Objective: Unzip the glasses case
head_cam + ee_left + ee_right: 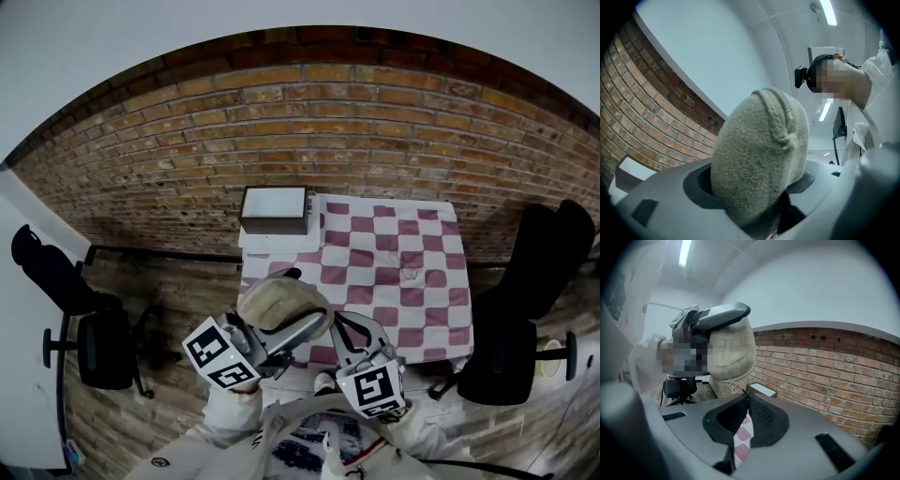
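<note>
nearest the body, the right gripper has its jaws pressed together with nothing between them; only a strip of checked cloth shows through the slit below. just beside it, at its 9 o'clock in the head view, the left gripper has its jaws spread partway and clamped on the lower part of the glasses case. the case is a fuzzy beige pouch, held up in the air close to the person's chest and clear of the cloth.

the coming move turns on one relation. from the right gripper view the case sits at 11 o'clock, near but apart, with one jaw of the left gripper lying across its top. its long axis seems to run along the line the left gripper points, so the free end stands toward 12 o'clock in the left gripper view. a braided ridge runs down from that end. i take it for the zip line. the lump where it stops may be the pull, though i cannot be sure. the zip looks closed. the right gripper is the free one, so i judge it must open, reach toward 11 o'clock and pinch that pull while the left holds the case.

farther out at 12 o'clock the cloth lies flat. a box sits at its far left corner, and beyond that is the brick wall.
</note>
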`<action>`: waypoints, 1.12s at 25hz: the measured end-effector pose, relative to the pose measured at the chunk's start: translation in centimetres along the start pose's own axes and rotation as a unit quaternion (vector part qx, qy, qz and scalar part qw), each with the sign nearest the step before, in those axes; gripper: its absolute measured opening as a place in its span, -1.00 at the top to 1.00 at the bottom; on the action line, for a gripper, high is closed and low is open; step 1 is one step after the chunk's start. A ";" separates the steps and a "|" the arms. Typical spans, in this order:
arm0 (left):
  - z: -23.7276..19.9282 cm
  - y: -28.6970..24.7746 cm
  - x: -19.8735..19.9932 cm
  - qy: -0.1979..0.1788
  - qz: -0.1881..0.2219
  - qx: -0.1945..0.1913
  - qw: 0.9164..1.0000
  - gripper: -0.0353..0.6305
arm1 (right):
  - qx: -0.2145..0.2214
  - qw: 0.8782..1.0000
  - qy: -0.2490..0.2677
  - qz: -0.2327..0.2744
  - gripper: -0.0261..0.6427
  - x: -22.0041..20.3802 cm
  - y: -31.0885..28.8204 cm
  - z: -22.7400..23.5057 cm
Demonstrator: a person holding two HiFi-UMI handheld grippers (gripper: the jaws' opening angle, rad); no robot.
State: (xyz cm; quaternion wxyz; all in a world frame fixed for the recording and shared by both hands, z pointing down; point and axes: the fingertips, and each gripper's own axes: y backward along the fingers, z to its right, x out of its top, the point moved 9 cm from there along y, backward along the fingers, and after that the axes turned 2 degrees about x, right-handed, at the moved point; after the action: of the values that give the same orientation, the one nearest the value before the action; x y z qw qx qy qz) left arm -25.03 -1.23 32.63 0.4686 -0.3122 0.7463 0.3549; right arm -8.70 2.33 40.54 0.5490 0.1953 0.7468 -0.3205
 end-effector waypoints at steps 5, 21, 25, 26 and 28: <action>0.1 -0.3 -0.1 -0.008 -0.009 -0.001 1.000 -0.11 | -0.007 1.000 0.003 -0.001 0.87 0.1 0.0 0.7; -0.1 -1.2 -0.9 -0.022 -0.051 -0.023 0.998 -0.11 | -0.042 0.999 0.027 -0.009 0.87 0.4 -0.3 1.8; -0.5 -1.1 -1.0 -0.023 -0.055 -0.026 0.998 -0.11 | -0.047 0.998 0.029 0.000 0.87 0.4 -0.7 1.9; -0.6 -1.1 -0.9 -0.023 -0.056 -0.027 0.998 -0.11 | -0.049 0.998 0.026 0.003 0.87 0.3 -0.8 1.9; -0.7 -1.3 -0.9 -0.025 -0.058 -0.029 0.998 -0.11 | -0.049 0.999 0.021 -0.001 0.87 0.1 -0.9 2.0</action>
State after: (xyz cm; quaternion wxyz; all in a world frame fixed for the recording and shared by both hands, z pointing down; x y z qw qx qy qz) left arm -23.99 -2.34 33.41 0.4975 -0.3594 0.7047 0.3560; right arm -7.94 0.28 40.29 0.5417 0.1737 0.7734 -0.2797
